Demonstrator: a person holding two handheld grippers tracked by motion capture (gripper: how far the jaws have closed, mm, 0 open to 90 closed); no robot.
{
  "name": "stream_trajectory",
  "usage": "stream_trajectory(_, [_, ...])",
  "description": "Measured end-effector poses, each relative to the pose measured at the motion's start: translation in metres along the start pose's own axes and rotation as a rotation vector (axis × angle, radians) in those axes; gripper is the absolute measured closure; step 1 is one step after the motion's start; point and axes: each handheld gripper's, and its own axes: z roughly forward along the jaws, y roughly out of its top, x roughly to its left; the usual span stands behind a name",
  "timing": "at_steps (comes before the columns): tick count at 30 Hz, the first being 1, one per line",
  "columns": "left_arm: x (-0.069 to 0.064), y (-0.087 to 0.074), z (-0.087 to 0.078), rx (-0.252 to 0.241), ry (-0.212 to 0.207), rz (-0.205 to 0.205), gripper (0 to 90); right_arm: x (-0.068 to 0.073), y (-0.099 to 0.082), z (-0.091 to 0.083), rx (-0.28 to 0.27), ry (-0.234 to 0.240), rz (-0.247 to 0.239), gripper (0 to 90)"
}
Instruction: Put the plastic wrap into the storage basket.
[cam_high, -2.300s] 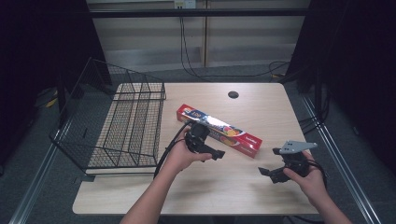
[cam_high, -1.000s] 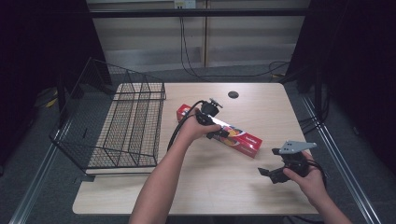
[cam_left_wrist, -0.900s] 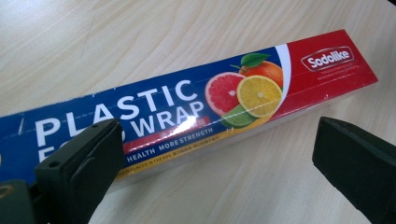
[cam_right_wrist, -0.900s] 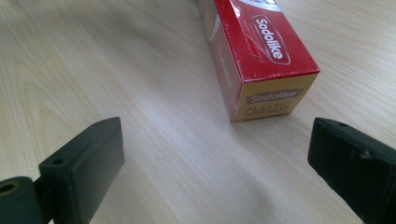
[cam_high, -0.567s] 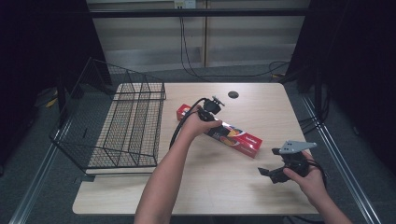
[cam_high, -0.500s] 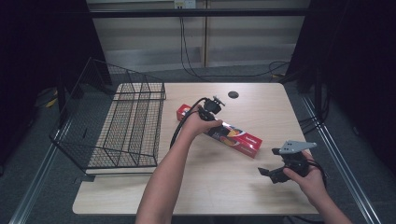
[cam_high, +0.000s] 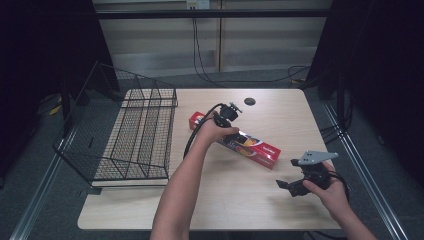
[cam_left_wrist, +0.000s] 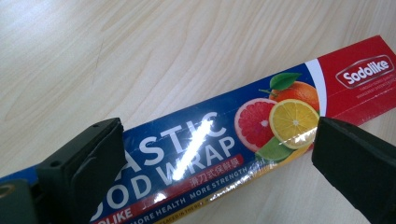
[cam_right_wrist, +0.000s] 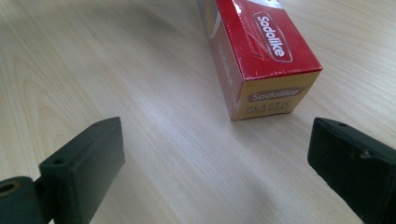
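Basket (cam_high: 125, 135): stood at the worktop's (cam_high: 280, 210) left edge.
Box (cam_high: 235, 141): lay mid-worktop, aslant.
Left gripper (cam_left_wrist: 215, 154): jaws apart, straddling the box lengthwise; closing that way could miss or skid it.
Right gripper (cam_right_wrist: 215, 154): jaws apart, near right edge.

Even overhead light on the tabletop (cam_high: 240, 200), dark surroundings, white glare streak across the plastic wrap box (cam_left_wrist: 196, 135), soft shadows, close jaws slightly blurred
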Motion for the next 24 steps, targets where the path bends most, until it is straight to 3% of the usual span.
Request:
stream_trajectory(5, [0.002,0.0,0.001,-0.01,-0.005,-0.002,2.5,0.0,0.0,0.0,-0.001,0.001,0.001,3.6])
stream_trajectory(7, [0.005,0.001,0.001,0.004,-0.005,0.024,2.5,0.0,0.0,-0.001,-0.003,0.006,0.005,3.6])
stream_trajectory(12, [0.005,0.001,0.004,-0.003,0.0,0.031,1.0,-0.001,0.0,-0.002,-0.007,0.004,0.013,3.6])
stream_trajectory(15, [0.006,0.002,0.003,0.001,-0.009,0.016,1.0,-0.001,0.0,-0.001,-0.007,0.006,0.011,3.7])
stream_trajectory(16, [0.007,0.002,0.003,-0.01,-0.016,-0.007,1.0,-0.001,0.0,-0.001,-0.008,0.009,0.011,3.7])
stream_trajectory(19, [0.007,0.002,0.003,-0.009,-0.017,-0.001,2.0,-0.001,0.0,-0.001,-0.007,0.004,0.015,3.7])
stream_trajectory(20, [0.009,0.003,0.002,0.002,-0.011,0.021,2.2,-0.001,0.0,-0.001,-0.007,0.004,0.015,3.7])
stream_trajectory(24, [0.011,0.004,0.003,-0.01,0.0,0.003,2.2,-0.001,0.0,-0.001,-0.006,0.005,0.014,3.7])
